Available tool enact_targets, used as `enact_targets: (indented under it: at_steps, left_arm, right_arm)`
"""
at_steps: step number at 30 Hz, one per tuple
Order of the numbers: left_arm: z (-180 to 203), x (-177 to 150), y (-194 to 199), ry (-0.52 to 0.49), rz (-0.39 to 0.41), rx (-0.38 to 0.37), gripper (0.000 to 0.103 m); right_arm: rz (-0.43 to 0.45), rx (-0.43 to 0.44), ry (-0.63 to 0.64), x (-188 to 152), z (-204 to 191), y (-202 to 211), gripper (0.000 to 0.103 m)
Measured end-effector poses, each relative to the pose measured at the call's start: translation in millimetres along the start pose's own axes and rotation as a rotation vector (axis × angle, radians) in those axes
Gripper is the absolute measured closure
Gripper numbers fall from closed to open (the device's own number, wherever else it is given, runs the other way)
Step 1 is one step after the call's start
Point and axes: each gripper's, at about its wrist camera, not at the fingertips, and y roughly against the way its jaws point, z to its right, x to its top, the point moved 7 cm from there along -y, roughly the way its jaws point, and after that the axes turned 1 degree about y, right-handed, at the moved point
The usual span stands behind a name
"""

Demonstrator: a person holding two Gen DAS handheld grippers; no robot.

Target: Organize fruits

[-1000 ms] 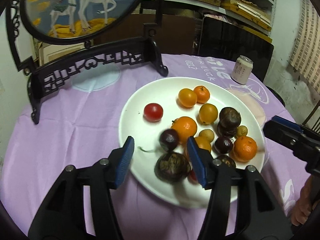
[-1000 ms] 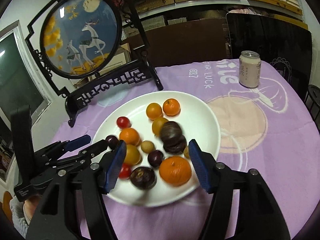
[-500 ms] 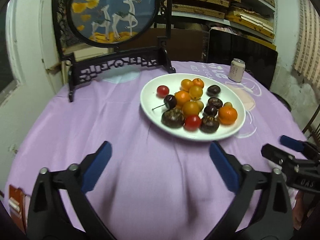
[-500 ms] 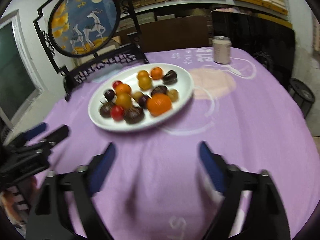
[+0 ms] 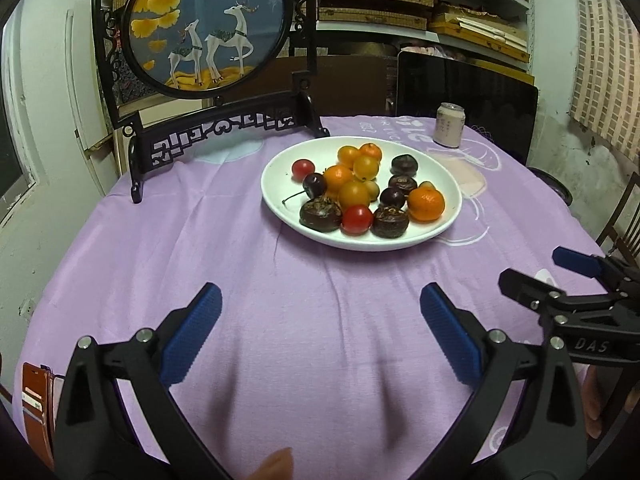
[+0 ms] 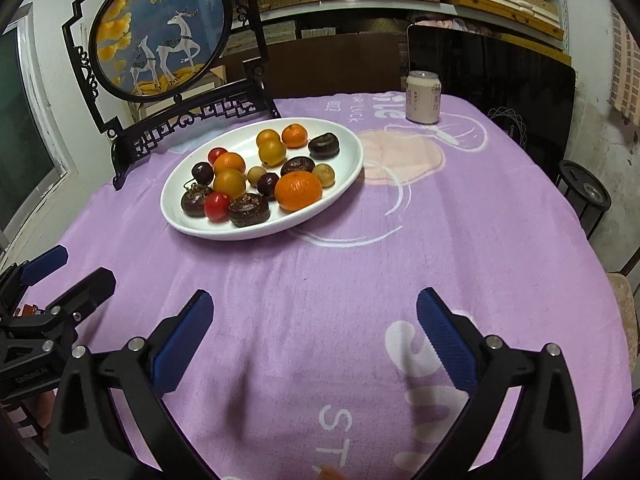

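Note:
A white plate [image 5: 280, 188] [image 6: 240, 140] on the purple tablecloth [image 5: 320, 360] holds several fruits: a large mandarin [image 5: 426, 203] [image 6: 299, 191], smaller orange and yellow fruits, red tomatoes [image 5: 357, 219], a dark cherry [image 5: 314, 184] and dark brown water chestnuts [image 5: 321, 213]. My left gripper [image 5: 320, 292] [image 6: 82, 266] hovers over bare cloth well short of the plate, open and empty. My right gripper [image 6: 315, 297] [image 5: 534, 266] is also back from the plate, its jaws opening wide with nothing between them.
A pale drink can [image 5: 449, 125] [image 6: 422, 97] stands behind the plate on the right. A round deer picture in a black carved stand [image 5: 208, 24] sits at the back left. A dark chair back [image 5: 464, 92] is behind the table. A red-brown wallet [image 5: 34, 400] lies at the near left edge.
Both grippers have drawn back from over the plate toward the near table edge, and their jaws have spread from half open to wide. The fruits stay on the plate.

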Motion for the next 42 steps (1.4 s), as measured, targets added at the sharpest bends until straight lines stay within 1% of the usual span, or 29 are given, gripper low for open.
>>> enact_targets:
  at_steps: [8, 18, 23, 29, 42]
  left_arm:
    - [1.7, 1.6, 4.1, -0.003, 0.011, -0.007, 0.002]
    - [1.9, 0.7, 5.0, 0.008, 0.008, -0.031, 0.002]
    - [4.5, 0.9, 7.0, -0.019, 0.028, -0.010, 0.002]
    - [5.2, 1.2, 6.9, -0.026, 0.032, 0.001, 0.002]
    - [3.0, 0.6, 2.1, -0.008, 0.004, -0.016, 0.002]
  right_arm:
    - [-0.002, 0.002, 0.026, -2.0, -6.4, 0.3, 0.001]
    - [-0.006, 0.006, 0.024, -2.6, -6.8, -0.3, 0.001]
    - [-0.007, 0.007, 0.024, -2.8, -7.2, -0.4, 0.001]
    - [-0.006, 0.006, 0.024, -2.6, -7.0, -0.3, 0.001]
    - [-0.007, 0.008, 0.028, -3.2, -8.3, -0.3, 0.001]
